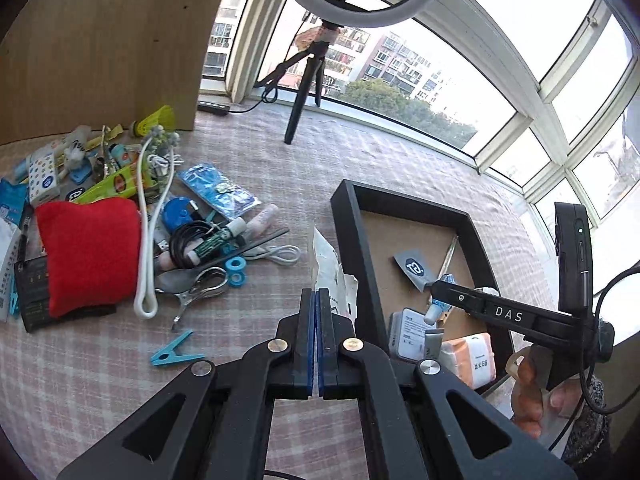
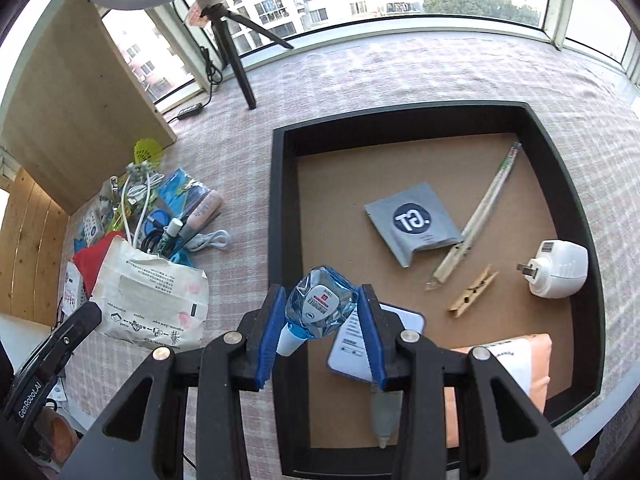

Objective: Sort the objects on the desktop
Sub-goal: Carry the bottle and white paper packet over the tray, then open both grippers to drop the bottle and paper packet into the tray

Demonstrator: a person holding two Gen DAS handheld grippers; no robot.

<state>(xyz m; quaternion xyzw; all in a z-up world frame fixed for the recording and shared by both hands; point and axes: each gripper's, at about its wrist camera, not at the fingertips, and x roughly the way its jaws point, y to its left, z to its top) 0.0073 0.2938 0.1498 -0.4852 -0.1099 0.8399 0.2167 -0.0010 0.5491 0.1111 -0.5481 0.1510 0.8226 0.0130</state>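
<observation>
Holding a small blue bottle (image 2: 322, 308) over the black tray (image 2: 280, 216), the right gripper (image 2: 323, 320) grips it while the left gripper (image 1: 318, 332) pinches a white packet (image 2: 152, 296), and a big pile (image 1: 120, 208) waits on the bench's left side.

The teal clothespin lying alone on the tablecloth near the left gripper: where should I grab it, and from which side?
Take the teal clothespin from straight above, across its middle, with the fingers on its two long sides. It lies flat and apart from the clutter, so nothing blocks a vertical approach. The middle sits squarer between the pads than the tapered tip or the splayed handles. The left gripper is shut on a white packet and must release it first.
</observation>
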